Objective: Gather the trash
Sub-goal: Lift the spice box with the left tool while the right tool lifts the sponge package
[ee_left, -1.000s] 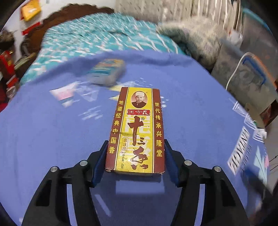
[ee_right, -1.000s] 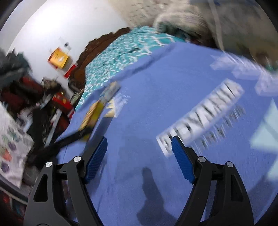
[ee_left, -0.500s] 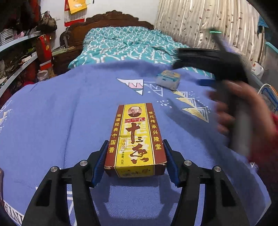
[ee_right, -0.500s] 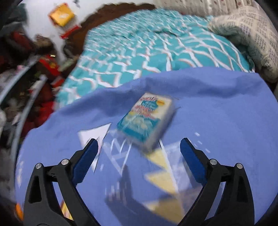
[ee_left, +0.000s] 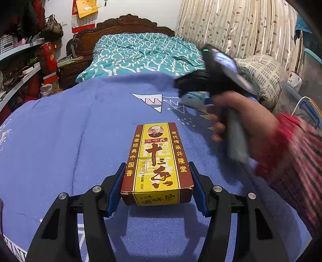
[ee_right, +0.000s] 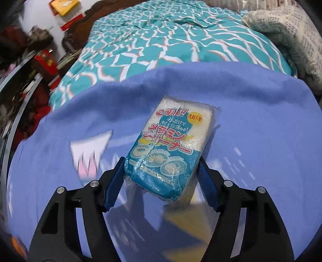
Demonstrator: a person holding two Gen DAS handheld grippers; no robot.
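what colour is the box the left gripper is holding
Yellow with dark red-brown side bands and red-brown lettering: the spice box, clearest in the left wrist view.

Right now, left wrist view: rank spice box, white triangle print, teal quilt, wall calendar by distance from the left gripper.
1. Spice box: between the left gripper's fingers.
2. White triangle print: on the blue blanket, past the box, slightly left.
3. Teal quilt: on the bed beyond the blanket.
4. Wall calendar: on the back wall, upper left.
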